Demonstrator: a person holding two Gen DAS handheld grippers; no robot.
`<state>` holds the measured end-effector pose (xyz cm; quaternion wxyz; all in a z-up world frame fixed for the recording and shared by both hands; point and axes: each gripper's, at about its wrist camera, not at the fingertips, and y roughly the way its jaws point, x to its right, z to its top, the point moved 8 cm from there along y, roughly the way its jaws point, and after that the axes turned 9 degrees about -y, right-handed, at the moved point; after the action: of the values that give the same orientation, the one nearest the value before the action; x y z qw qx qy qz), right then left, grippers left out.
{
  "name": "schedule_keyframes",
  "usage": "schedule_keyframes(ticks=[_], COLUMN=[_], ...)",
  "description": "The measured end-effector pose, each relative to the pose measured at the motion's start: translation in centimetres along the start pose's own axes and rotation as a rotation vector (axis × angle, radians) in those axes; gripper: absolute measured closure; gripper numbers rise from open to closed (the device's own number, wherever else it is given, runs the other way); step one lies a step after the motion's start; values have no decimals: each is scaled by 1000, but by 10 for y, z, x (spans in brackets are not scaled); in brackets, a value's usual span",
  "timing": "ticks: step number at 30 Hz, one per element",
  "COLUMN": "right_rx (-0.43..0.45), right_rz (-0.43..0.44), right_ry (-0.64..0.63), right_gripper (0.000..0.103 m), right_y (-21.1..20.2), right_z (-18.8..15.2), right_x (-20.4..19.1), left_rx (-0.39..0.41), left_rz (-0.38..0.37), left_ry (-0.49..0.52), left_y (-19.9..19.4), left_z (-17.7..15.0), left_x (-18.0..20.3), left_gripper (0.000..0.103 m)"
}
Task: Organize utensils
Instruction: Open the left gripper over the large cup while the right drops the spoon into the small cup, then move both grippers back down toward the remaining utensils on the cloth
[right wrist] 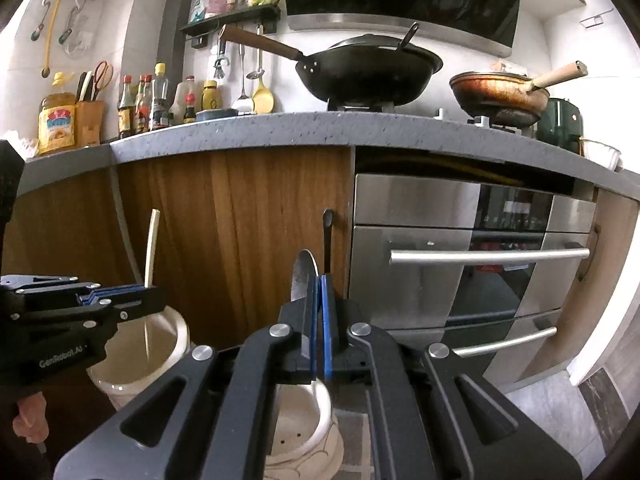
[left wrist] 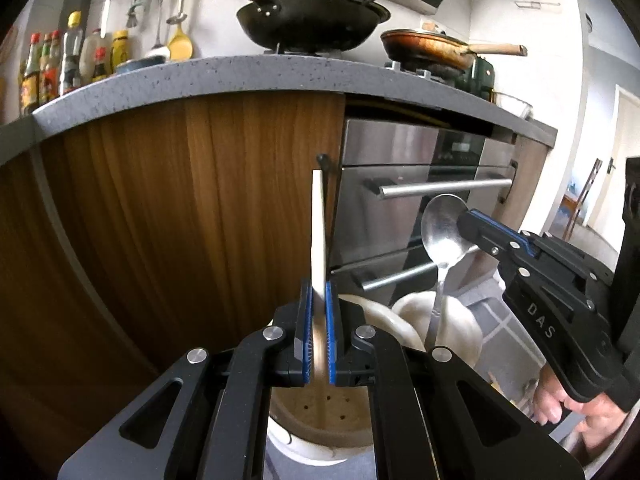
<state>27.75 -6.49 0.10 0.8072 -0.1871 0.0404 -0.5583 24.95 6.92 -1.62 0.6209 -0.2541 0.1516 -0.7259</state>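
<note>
Left fingers (left wrist: 319, 300) clench a chopstick (left wrist: 317, 232); right fingers (right wrist: 320, 300) clench a spoon (left wrist: 444, 232), its bowl plain only from the left wrist.

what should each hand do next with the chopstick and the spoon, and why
Probably lower both a little further: the left gripper is shut on the chopstick above a white holder, and the right gripper on the spoon above the other holder.

wok (right wrist: 370, 74) on stove | frying pan (right wrist: 498, 94) | oven (right wrist: 472, 256) | sauce bottles (right wrist: 144, 104)
</note>
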Motion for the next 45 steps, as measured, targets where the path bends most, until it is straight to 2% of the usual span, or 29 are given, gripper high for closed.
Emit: schedule_keyframes(ticks=[11, 14, 16, 17, 18, 19, 20, 22, 24, 27, 33, 36, 45], right_rx=[-44, -56, -61, -60, -56, -49, -43, -36, -32, -30, -67, -100, -215], right_rz=[17, 26, 35, 38, 40, 41, 44, 47, 52, 45, 17, -8, -95], right_ry=[53, 72, 81, 85, 88, 91, 94, 100, 107, 113, 119, 131, 155], right_gripper=[100, 99, 98, 93, 83, 78, 69, 64, 47, 35, 13, 6, 6], right_y=[3, 5, 4, 3, 0, -3, -7, -15, -24, -43, -80, -98, -130], right_z=[-5, -5, -4, -3, -2, 0, 2, 5, 7, 6, -12, -30, -94], right_x=[8, 11, 12, 13, 14, 15, 16, 20, 24, 34, 56, 69, 104], left_rx=[-13, -9, -4, -3, -1, 2, 7, 20, 33, 60, 82, 75, 4], left_rz=[1, 9, 12, 11, 9, 9, 12, 15, 23, 37, 66, 74, 47], left_ry=[0, 5, 9, 7, 1, -2, -6, -10, -11, -7, -4, -3, 8], left_y=[1, -1, -3, -5, -7, -9, -12, -20, -27, -43, -66, -74, -79], left_z=[2, 4, 6, 7, 8, 9, 10, 13, 15, 15, 7, -3, -46], left_x=[5, 6, 7, 6, 6, 6, 5, 3, 2, 1, 0, 1, 12], left_gripper=[95, 82, 82, 81, 79, 76, 69, 60, 43, 26, 8, 6, 5])
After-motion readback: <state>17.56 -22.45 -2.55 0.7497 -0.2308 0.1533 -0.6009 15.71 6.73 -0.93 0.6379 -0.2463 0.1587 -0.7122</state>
